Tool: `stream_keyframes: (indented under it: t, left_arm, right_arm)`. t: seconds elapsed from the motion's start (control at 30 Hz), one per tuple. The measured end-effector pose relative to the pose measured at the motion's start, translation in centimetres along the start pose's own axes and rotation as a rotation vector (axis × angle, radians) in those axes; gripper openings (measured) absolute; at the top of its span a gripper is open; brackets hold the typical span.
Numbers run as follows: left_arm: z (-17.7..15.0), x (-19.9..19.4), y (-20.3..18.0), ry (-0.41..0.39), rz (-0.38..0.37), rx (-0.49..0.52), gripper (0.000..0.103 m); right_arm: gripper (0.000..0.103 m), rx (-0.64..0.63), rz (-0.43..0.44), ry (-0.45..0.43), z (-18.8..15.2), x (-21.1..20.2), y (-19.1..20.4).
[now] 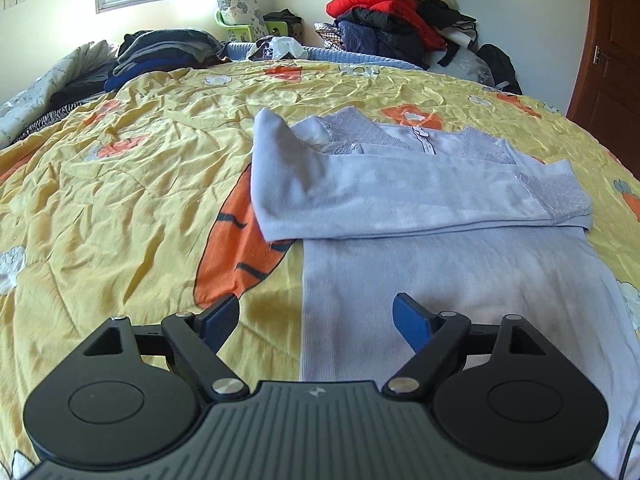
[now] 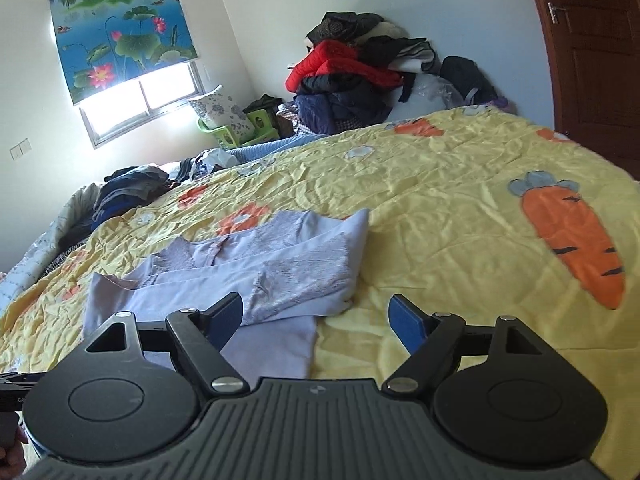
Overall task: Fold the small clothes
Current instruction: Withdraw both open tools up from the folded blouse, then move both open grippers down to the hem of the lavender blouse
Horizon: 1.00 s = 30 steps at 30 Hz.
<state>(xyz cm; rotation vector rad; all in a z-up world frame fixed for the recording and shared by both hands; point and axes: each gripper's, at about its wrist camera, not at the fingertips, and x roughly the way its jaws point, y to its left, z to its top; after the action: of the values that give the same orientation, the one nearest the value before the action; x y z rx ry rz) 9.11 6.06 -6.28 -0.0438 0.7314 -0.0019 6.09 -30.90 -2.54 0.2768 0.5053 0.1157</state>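
Note:
A pale lilac long-sleeved top (image 1: 420, 200) lies flat on the yellow carrot-print quilt (image 1: 140, 184), both lace-cuffed sleeves folded across its chest. My left gripper (image 1: 316, 316) hovers open over the top's near left edge, nothing between its blue pads. In the right wrist view the same top (image 2: 248, 272) lies left of centre. My right gripper (image 2: 316, 318) is open above the top's right edge and the quilt (image 2: 440, 240), holding nothing. At that view's far left edge a dark piece of the other gripper and a hand show.
A stack of folded dark clothes (image 1: 160, 56) sits at the bed's far left. A heap of jackets, one red (image 1: 384, 12), is piled at the far corner by the wall. A wooden door (image 1: 612, 60) stands on the right. A window (image 2: 140, 100) is on the far wall.

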Motion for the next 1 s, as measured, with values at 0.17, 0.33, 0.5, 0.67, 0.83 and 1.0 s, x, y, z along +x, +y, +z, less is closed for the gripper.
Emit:
stream_keyframes:
  t: [0.17, 0.33, 0.5, 0.67, 0.83, 1.0]
  left_arm:
    - [-0.7, -0.5, 0.2, 0.008, 0.003, -0.006, 0.085]
    - [-1.5, -1.1, 0.2, 0.017, -0.002, 0.007, 0.085]
    - [-2.8, -3.0, 0.8, 0.010, -0.051, 0.021, 0.085]
    - [-4.3, -5.1, 2.3, 0.028, -0.106, 0.023, 0.085]
    - [-5.2, -6.0, 4.8, 0.106, -0.219, -0.062, 0.085]
    - [-6.4, -6.8, 6.4, 0.170, -0.348, -0.121, 0.084]
  right_arm:
    - [0.083, -0.017, -0.014, 0.043, -1.2, -2.0, -1.2]
    - [0.084, -0.053, 0.069, 0.138, -3.6, -2.3, -0.7]
    - [0.084, -0.144, 0.105, 0.204, -5.9, -2.7, 1.1]
    - [0.084, -0.180, 0.163, 0.236, -7.1, -4.1, 1.7]
    - [0.084, -0.148, 0.220, 0.263, -8.1, -5.4, 1.0]
    - [0.084, -0.184, 0.260, 0.298, -8.9, -6.5, 0.6]
